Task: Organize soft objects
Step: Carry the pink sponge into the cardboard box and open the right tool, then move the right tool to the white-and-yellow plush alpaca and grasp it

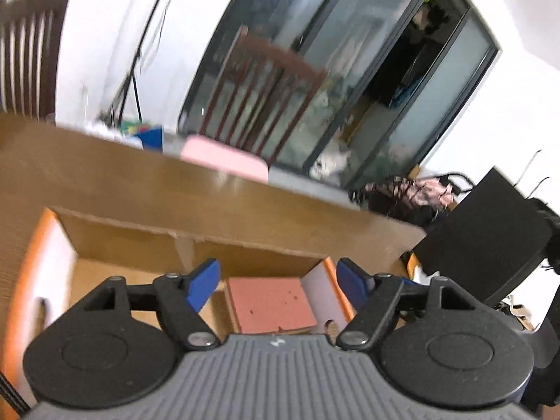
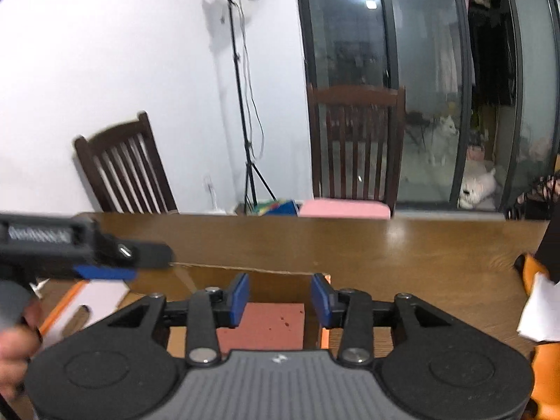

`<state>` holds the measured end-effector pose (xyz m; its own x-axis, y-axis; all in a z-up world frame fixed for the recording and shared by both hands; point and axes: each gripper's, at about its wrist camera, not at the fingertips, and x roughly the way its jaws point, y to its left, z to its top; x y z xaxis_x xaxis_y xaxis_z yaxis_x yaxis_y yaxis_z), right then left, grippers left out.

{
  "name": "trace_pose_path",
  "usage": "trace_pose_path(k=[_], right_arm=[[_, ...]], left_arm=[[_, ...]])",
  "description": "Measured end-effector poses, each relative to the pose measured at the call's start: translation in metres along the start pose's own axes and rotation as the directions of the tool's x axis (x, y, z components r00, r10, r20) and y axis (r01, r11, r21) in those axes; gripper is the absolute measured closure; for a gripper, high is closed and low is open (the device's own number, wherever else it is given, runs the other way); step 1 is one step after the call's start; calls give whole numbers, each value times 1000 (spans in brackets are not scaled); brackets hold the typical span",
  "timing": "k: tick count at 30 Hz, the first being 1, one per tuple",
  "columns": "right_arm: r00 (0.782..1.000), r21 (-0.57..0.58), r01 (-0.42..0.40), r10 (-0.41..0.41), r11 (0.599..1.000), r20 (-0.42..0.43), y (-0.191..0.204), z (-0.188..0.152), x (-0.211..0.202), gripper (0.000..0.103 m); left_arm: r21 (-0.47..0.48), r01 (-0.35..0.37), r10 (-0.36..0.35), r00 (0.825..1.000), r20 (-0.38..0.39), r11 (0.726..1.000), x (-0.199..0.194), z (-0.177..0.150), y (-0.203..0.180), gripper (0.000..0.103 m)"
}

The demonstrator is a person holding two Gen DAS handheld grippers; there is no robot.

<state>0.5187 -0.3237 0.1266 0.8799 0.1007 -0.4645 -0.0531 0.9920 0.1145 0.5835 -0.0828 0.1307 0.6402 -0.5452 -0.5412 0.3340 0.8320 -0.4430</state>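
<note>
Your left gripper [image 1: 278,285] fills the bottom of the left wrist view, its blue-padded jaws standing wide apart with nothing between them. Past the gap, low in the centre of the frame, you look down into an open brown cardboard box with orange-and-white flaps [image 1: 45,266], where a flat, salmon-pink square sponge pad [image 1: 271,302] lies on the box floor towards its right wall. No pad touches it. The box sits on a long brown wooden table [image 1: 115,178], which crosses the middle of the frame at a tilt.

Your right gripper [image 2: 280,299] sits at the bottom centre of the right wrist view, its blue pads parted by a moderate gap and holding nothing. The same pink sponge pad [image 2: 266,325] shows through and below that gap, lying in the box [image 2: 224,280] and clear of both pads. At the left edge of this frame, the left gripper [image 2: 105,269] reaches in over the box's white flap, and a hand [image 2: 14,343] blurs into the lower left corner.

Beyond the table's far edge, in the upper half of both views, stand dark wooden slat-back chairs [image 2: 357,140], one bearing a pale pink cushion [image 2: 344,209], and a black tripod stand [image 2: 245,112] against the white wall.
</note>
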Motion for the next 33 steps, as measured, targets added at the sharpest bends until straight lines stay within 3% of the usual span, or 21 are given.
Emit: trace_pose_path(k=[8, 15, 17, 24, 29, 33], right_arm=[[992, -114, -14, 28, 993, 123, 17, -8, -120, 46], [972, -191, -15, 59, 982, 227, 39, -40, -211, 33], [966, -200, -23, 74, 979, 250, 44, -58, -229, 23], [962, -193, -57, 106, 979, 251, 63, -127, -261, 20], [960, -134, -97, 129, 986, 250, 72, -175, -273, 20], [961, -122, -106, 133, 987, 241, 75, -214, -278, 19]], left_arm=[[114, -115, 98, 985, 145, 987, -121, -19, -19, 12], [176, -209, 169, 960, 222, 962, -205, -80, -23, 2], [192, -221, 168, 952, 257, 956, -224, -104, -27, 0], [231, -260, 167, 919, 357, 938, -268, -203, -29, 0], [211, -321, 214, 886, 410, 923, -280, -258, -25, 0], [172, -321, 233, 887, 398, 931, -288, -292, -20, 0]])
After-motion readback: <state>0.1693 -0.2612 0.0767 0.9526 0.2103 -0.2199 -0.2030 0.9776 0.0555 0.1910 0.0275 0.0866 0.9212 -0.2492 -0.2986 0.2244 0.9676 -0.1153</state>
